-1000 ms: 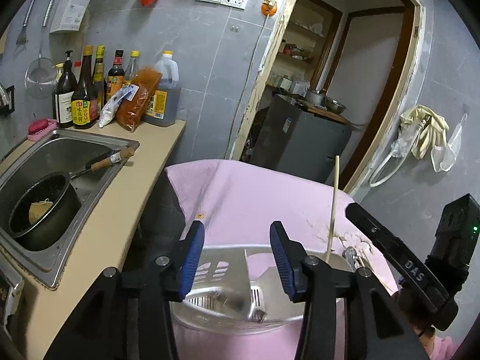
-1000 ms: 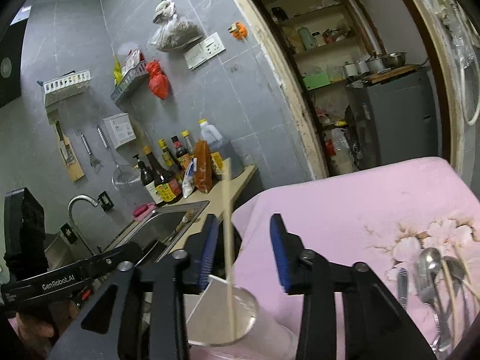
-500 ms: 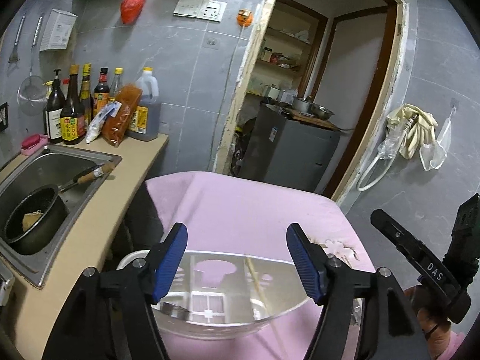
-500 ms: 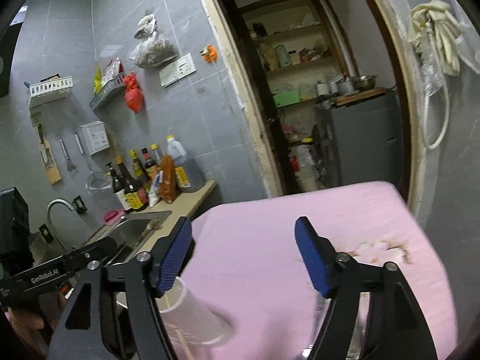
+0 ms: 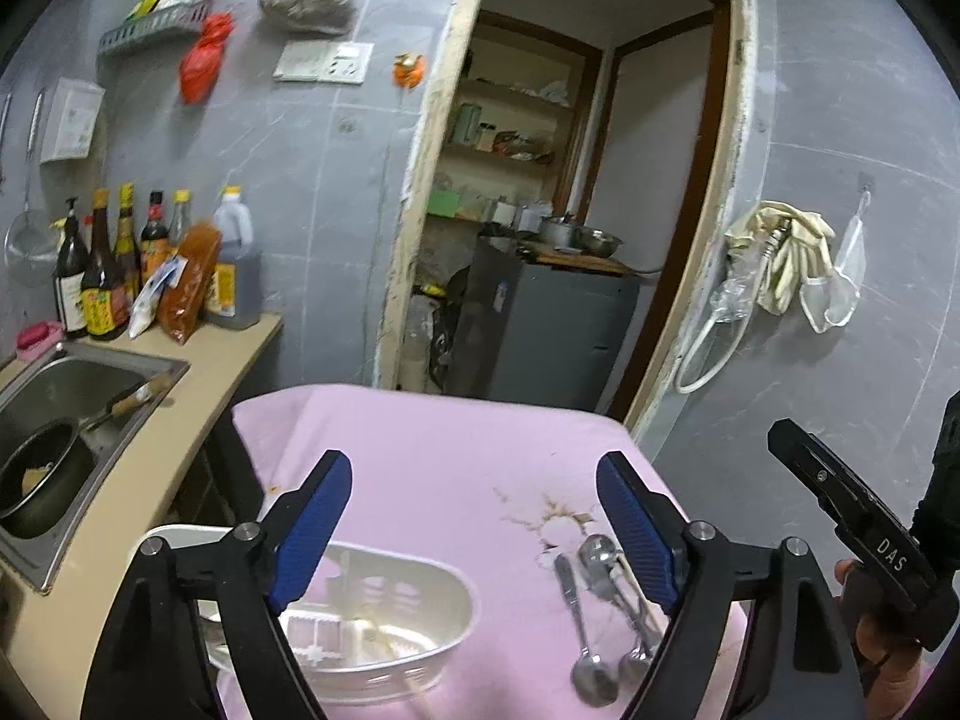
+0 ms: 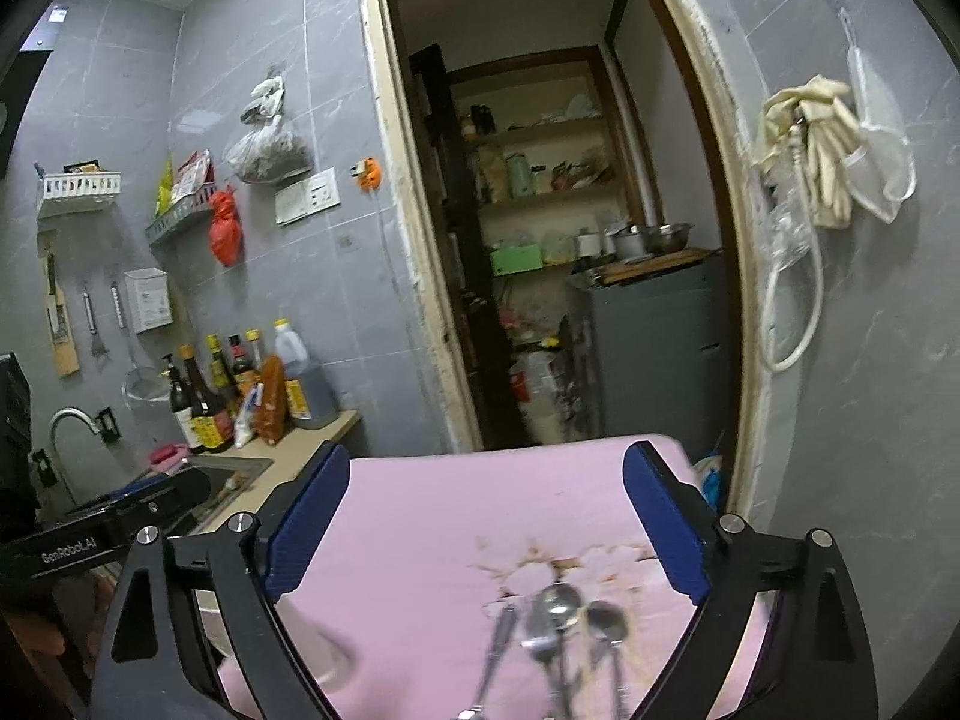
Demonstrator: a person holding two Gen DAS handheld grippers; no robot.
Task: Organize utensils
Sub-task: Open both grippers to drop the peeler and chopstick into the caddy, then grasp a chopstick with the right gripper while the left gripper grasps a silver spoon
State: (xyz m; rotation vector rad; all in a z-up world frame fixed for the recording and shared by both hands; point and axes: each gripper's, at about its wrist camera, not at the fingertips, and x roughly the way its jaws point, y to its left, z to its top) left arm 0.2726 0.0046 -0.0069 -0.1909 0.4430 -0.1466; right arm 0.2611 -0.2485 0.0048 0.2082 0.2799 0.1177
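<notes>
**Pink-covered worktop and contents**

Worktop (image 5: 420, 480): draped in a pink cloth with a faded floral print (image 5: 552, 519) toward its right side. On it, left of centre: one white slotted utensil basket (image 5: 384, 618), oval, its contents blurred. Right of the basket, apart from it, over the print's near edge: a loose cluster of metal spoons (image 5: 600, 606) lying lengthwise, handles overlapping; exact count unclear. In the right wrist view the same spoons (image 6: 558, 630) lay blurred at the cloth's near edge.
</notes>
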